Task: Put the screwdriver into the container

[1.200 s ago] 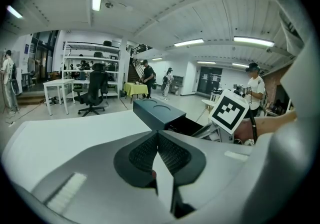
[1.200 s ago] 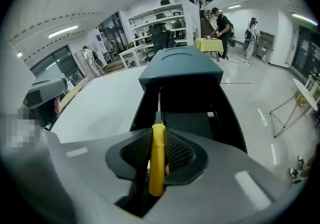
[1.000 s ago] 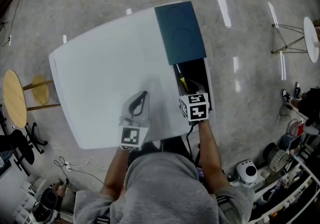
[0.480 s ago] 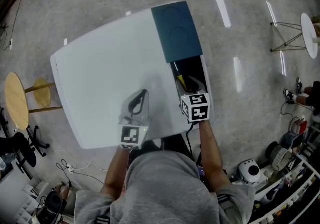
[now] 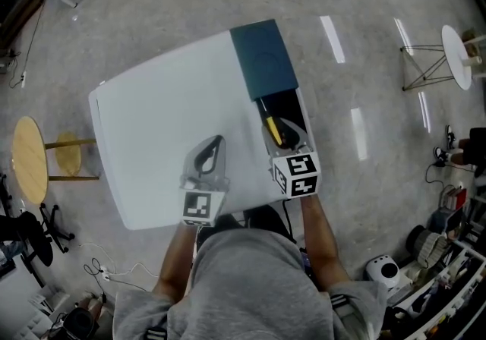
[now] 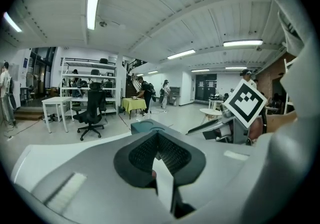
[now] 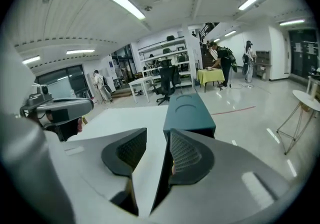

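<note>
Head view: yellow-handled screwdriver (image 5: pixel 273 131) lay inside open end of long dark container (image 5: pixel 302 114), teal lid (image 5: pixel 264 58) slid back for access; right gripper (image 5: pixel 291 141) above it, jaws had just been opening, nothing between, so task looked done; left gripper (image 5: pixel 214 147) closed, empty, idle over white table (image 5: pixel 152 118).

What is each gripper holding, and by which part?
Nothing. The right gripper has just been opening its jaws, nothing between them; the left gripper is shut, empty.

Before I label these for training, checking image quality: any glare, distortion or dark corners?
Head view: light streaks glare on the floor, table evenly lit. Left gripper view: fisheye curves the ceiling, corners dark. Right gripper view: same bending, strip light blown out.
</note>
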The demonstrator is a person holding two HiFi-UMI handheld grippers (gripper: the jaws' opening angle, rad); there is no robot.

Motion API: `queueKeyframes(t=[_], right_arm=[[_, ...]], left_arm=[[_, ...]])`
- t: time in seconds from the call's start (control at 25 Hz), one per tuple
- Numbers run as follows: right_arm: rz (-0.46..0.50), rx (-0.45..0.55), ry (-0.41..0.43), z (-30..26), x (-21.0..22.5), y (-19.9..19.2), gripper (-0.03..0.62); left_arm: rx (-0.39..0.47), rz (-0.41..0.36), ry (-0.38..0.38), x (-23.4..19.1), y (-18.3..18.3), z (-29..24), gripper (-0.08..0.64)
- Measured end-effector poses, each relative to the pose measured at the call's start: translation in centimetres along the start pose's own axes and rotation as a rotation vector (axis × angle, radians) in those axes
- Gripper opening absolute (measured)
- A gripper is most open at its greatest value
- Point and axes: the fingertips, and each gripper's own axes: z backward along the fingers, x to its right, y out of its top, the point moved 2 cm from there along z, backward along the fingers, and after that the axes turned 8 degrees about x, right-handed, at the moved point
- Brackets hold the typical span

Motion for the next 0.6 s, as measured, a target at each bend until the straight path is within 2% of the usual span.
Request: queueKeyframes(t=[0.12, 0.28, 0.6], right_arm=[[0.037, 0.082, 0.013, 1.4, -1.5, 2.3, 0.126], [0.084, 0.162, 0.043, 3.4, -3.8, 4.6, 0.124], [0.157, 0.289, 0.08, 7.5, -7.9, 6.9, 0.108]], left_arm=[[0.046, -0.018, 0.013, -0.1, 1.8, 0.9, 0.012], [0.105, -0.04, 0.041, -0.4, 4.1, 2.6, 0.012], [0.186, -0.066, 0.092, -0.8, 6.9, 6.5, 0.011]])
